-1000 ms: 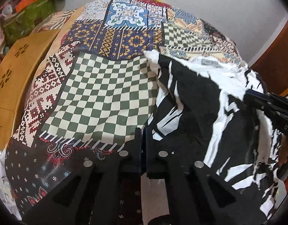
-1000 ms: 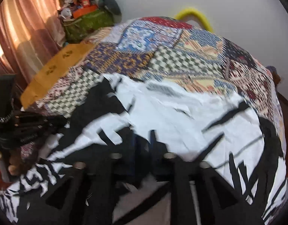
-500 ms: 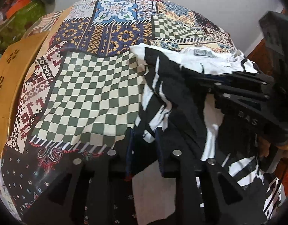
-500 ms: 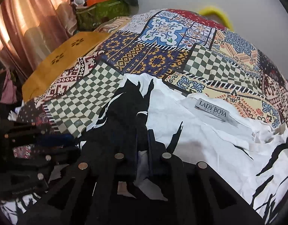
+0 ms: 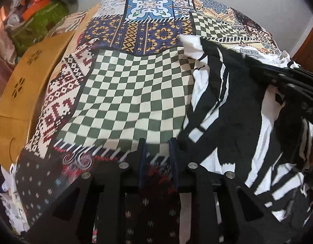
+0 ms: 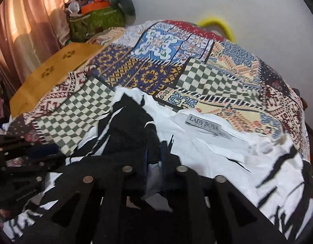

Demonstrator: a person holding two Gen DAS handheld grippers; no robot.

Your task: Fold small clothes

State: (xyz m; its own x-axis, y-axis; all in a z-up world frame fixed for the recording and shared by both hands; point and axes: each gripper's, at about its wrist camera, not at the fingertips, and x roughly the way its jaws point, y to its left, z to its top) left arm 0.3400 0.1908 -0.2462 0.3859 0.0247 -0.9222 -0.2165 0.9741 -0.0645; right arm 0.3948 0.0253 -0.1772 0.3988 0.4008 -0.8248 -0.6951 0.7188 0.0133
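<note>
A black-and-white patterned garment (image 5: 233, 109) with a grey label (image 6: 203, 125) lies crumpled on the patchwork bed cover (image 5: 124, 93). My left gripper (image 5: 156, 148) is open and empty over the checked patch, just left of the garment. My right gripper (image 6: 154, 148) has a narrow gap between its jaws, with a fold of the garment (image 6: 217, 152) between them; it also shows in the left wrist view (image 5: 282, 79) at the right, lying across the garment.
A yellow-brown wooden bed frame (image 5: 20, 85) runs along the left. A green bag with clutter (image 6: 95, 20) and a pink curtain (image 6: 30, 24) stand at the far left. A white wall (image 6: 197, 0) and a yellow hoop (image 6: 217, 23) are behind the bed.
My left gripper has let go of the garment, opened and moved left onto the bed cover. My right gripper stays on the garment, which has shifted slightly.
</note>
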